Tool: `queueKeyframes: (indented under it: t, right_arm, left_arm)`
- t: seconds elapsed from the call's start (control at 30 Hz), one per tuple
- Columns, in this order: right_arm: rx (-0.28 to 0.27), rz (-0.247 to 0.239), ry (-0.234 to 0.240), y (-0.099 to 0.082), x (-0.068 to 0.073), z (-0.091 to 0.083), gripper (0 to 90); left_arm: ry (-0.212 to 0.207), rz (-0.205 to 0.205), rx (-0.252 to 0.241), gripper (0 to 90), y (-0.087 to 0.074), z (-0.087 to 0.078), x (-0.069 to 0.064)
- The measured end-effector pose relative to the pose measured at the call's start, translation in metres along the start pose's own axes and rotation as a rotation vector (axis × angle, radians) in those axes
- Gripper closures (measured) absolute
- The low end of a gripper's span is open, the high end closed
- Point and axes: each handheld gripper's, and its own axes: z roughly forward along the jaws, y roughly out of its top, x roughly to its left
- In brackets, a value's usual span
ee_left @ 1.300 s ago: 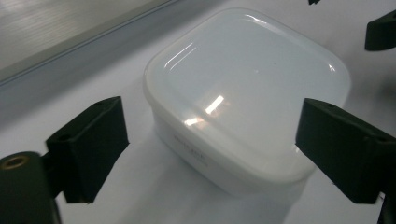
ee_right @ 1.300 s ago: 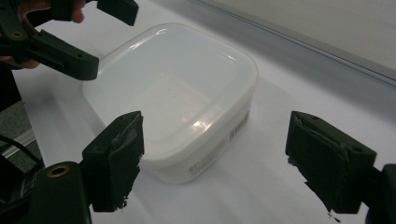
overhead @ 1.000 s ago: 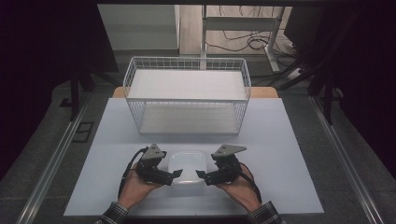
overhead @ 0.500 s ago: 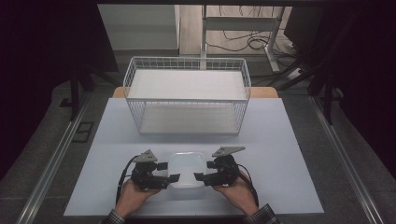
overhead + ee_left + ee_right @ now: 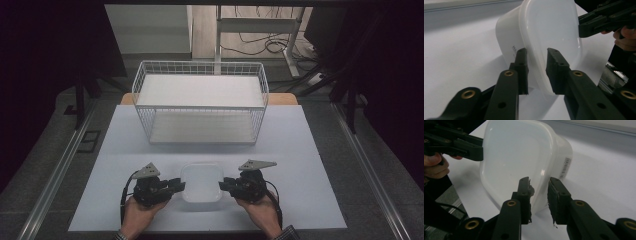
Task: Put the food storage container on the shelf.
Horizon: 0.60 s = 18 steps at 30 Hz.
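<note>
A white wire basket (image 5: 200,107) with two shelves fills the upper middle of the high view, standing on the pale table (image 5: 310,165); below it, in the lower middle of the frame, sits the translucent plastic container (image 5: 201,182) with its lid on, between the two hands. The left gripper (image 5: 176,186) takes it from the left edge and the right gripper (image 5: 226,184) from the right edge. In the left gripper view the container (image 5: 544,40) fills the upper middle, and the two black jaws, which have just been closing, stand either side of the lid's rim and pinch it. In the right gripper view the container (image 5: 524,162) shows the same on its opposite rim, the jaws having just been closing onto that edge too. It looks empty and so light, with thin walls that will probably flex, and the smooth plastic may slip; the stiffer rim under the lid is the sensible place to grip, evenly on both sides so it stays level.
</note>
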Motion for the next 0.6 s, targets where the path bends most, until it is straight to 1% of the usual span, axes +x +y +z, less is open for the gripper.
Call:
queueKeyframes:
  t: [0.03,0.07,0.1,0.2,0.23,0.33,0.43,0.47,0.5,0.6]
  right_arm:
    - [-0.007,0.001,-0.010,0.000,0.000,-0.001,77.2]
    - [-0.015,-0.018,-0.030,-0.001,0.000,-0.001,77.2]
    - [-0.018,-0.031,-0.054,-0.001,0.001,-0.001,77.3]
    - [-0.026,-0.026,-0.053,-0.002,0.000,-0.001,77.4]
    - [-0.034,-0.028,-0.058,-0.002,0.001,0.000,77.4]
    - [-0.042,-0.036,-0.063,-0.002,0.001,-0.001,77.4]
    - [-0.072,-0.043,-0.065,0.001,0.002,-0.003,77.7]
    - [-0.072,-0.043,-0.065,0.001,0.002,-0.003,77.7]
    - [-0.086,-0.045,-0.067,0.003,0.002,-0.005,77.9]
    - [-0.101,-0.045,-0.074,0.005,0.001,-0.007,78.0]
  left_arm:
    - [0.003,0.009,0.002,78.9,0.000,0.001,0.000]
    - [0.020,0.026,0.007,80.1,-0.001,0.003,-0.002]
    - [0.022,0.021,-0.004,80.1,0.000,0.003,-0.001]
    - [0.024,0.022,-0.009,80.3,0.001,0.004,-0.001]
    - [0.031,0.028,-0.011,80.3,0.001,0.004,0.000]
    - [0.031,0.031,-0.018,80.4,0.003,0.004,0.000]
    - [0.039,0.036,-0.030,80.4,0.007,0.005,0.002]
    - [0.039,0.036,-0.030,80.4,0.007,0.005,0.002]
    - [0.040,0.036,-0.032,80.3,0.009,0.005,0.002]
    - [0.040,0.038,-0.041,80.2,0.014,0.008,0.003]
